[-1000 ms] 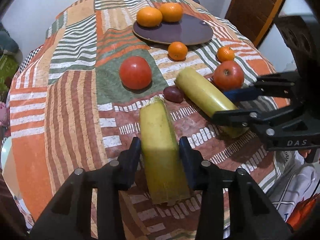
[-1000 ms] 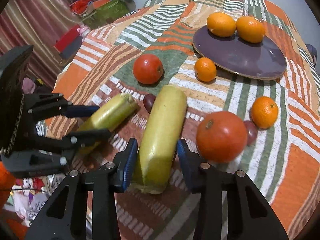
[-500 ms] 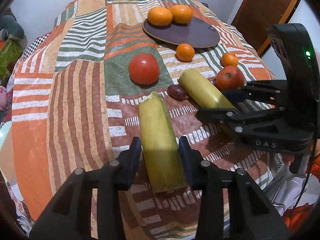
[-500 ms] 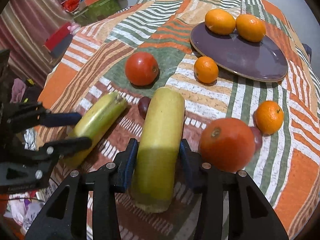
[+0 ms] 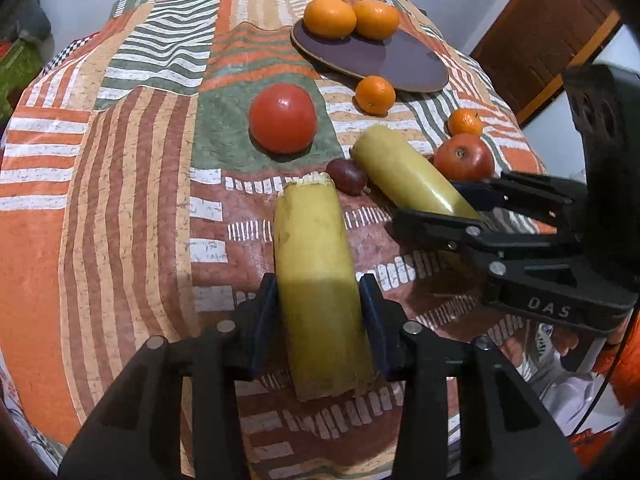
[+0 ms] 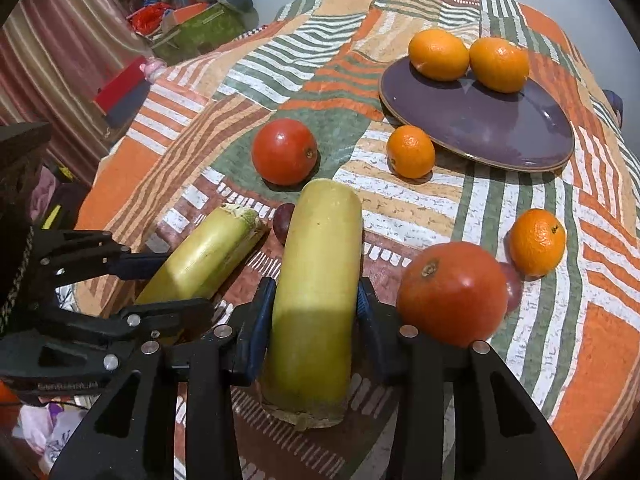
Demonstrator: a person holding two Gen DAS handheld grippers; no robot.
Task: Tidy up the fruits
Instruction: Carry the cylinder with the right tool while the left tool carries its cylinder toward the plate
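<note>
My left gripper is shut on a yellow-green squash piece with a cut far end, held over the patterned tablecloth. My right gripper is shut on a second, smooth yellow-green squash; it shows in the left wrist view with the right gripper on it. The left squash and left gripper show in the right wrist view. A purple plate holds two oranges.
Two red tomatoes, two small mandarins and dark plums lie on the cloth. The table edge drops off at left toward clutter. A wooden door stands behind.
Both grippers have lifted and drawn back slightly with their squashes; the two squashes stay side by side. Both stay shut.
</note>
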